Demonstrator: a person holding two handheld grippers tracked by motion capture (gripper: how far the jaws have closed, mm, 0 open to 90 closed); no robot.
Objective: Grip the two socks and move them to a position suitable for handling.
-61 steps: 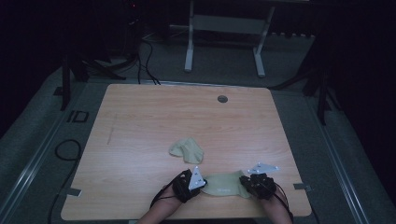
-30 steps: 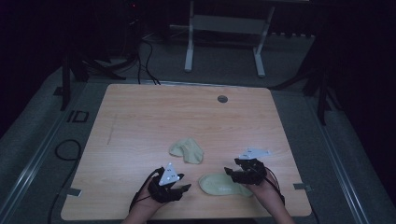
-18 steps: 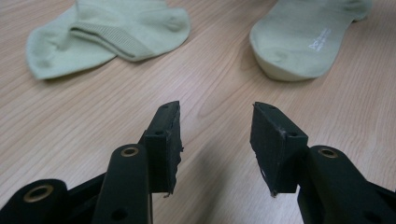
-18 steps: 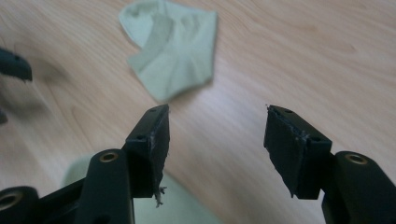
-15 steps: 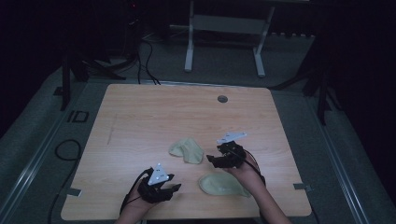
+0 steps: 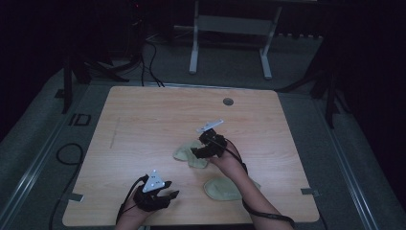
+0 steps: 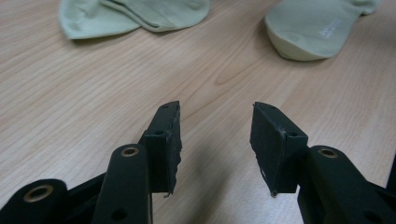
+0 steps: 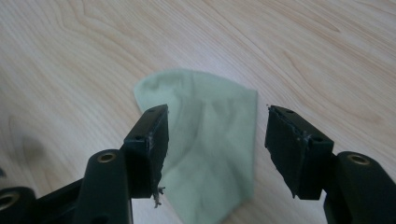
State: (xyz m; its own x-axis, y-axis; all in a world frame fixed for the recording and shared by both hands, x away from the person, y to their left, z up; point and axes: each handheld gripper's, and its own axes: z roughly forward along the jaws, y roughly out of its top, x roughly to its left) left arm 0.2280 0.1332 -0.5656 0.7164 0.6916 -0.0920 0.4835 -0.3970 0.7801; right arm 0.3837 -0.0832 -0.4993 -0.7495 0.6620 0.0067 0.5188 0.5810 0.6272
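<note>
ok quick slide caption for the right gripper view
Right gripper hovering with open jaws above a pale green sock on the wooden table.

Pale green, plain and unpatterned: the sock lying under and between the right gripper jaws. Same pale green on the second sock, ahead and to the right of the left gripper jaws, with a small whitish mark on its side. Matt black on both pairs of jaws, with brass-coloured rings at the pivots. Light grey on the three-cornered plate atop the left gripper. Light wood tone on the worktop, streaked with darker brown grain lines beneath and around the jaws; one dark round spot near the far edge.
</note>
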